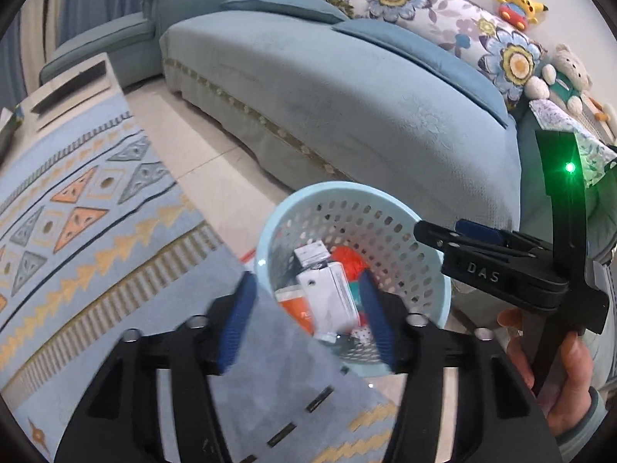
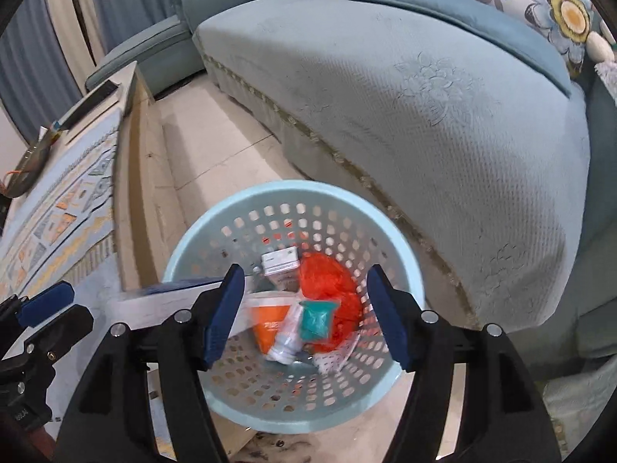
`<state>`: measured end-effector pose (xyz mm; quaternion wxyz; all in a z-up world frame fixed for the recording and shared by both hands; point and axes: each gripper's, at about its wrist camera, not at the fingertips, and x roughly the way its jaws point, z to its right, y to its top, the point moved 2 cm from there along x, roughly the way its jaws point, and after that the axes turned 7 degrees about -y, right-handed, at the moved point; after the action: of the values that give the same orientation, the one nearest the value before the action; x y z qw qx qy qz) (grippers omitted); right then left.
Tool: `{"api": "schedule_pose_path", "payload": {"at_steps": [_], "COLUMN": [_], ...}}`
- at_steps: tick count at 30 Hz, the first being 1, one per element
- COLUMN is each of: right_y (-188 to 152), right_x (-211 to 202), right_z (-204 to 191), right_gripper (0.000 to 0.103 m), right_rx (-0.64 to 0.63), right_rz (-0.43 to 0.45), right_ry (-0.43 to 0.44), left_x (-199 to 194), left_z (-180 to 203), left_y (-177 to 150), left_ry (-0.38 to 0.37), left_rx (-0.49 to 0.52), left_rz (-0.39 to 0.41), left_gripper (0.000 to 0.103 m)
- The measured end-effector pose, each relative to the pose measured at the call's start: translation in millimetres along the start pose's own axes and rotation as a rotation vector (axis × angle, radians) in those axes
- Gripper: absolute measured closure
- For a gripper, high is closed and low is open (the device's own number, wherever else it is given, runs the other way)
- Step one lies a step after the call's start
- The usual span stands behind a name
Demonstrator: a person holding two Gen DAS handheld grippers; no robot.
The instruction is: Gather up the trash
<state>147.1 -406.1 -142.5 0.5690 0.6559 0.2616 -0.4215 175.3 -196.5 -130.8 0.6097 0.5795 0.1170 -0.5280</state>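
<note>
Left of the basket [image 2: 293, 397] the bench [image 2: 131, 200] edge sits close; left tool [image 1: 304, 320] wide, nothing gripped, white box [image 1: 331, 297] below it inside the basket. Right tool [image 2: 304, 308] wide and empty over the basket; a blurred white box [image 2: 181, 301] hangs over the basket's left rim, might tip out onto the floor. Bottle [image 2: 287, 332], orange bag [image 2: 327, 289], teal packet [image 2: 318, 318] lie in the basket; bumping its rim could topple it toward the sofa [image 2: 424, 96]
</note>
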Motion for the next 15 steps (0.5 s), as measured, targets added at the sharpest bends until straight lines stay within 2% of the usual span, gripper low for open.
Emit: {"api": "schedule_pose_path", "payload": {"at_steps": [6, 12, 14, 15], "right_y": [-6, -21, -28, -31], "right_x": [-43, -117, -147, -158], "right_z": [-12, -33, -43, -46], "right_gripper": [0.041, 0.041, 0.037, 0.032], "right_rx": [0.007, 0.007, 0.000, 0.003], "right_rz": [0.049, 0.147, 0.188, 0.200], "right_ry": [0.022, 0.050, 0.050, 0.052], "left_x": [-53, -131, -159, -168], "left_z": [-7, 8, 20, 23], "left_y": [-7, -24, -37, -42], "left_ry": [-0.002, -0.022, -0.001, 0.021], "left_rx": [0.017, 0.062, 0.119, 0.142], "left_rz": [0.053, 0.136, 0.161, 0.174], "left_gripper": [0.041, 0.028, 0.026, 0.023]}}
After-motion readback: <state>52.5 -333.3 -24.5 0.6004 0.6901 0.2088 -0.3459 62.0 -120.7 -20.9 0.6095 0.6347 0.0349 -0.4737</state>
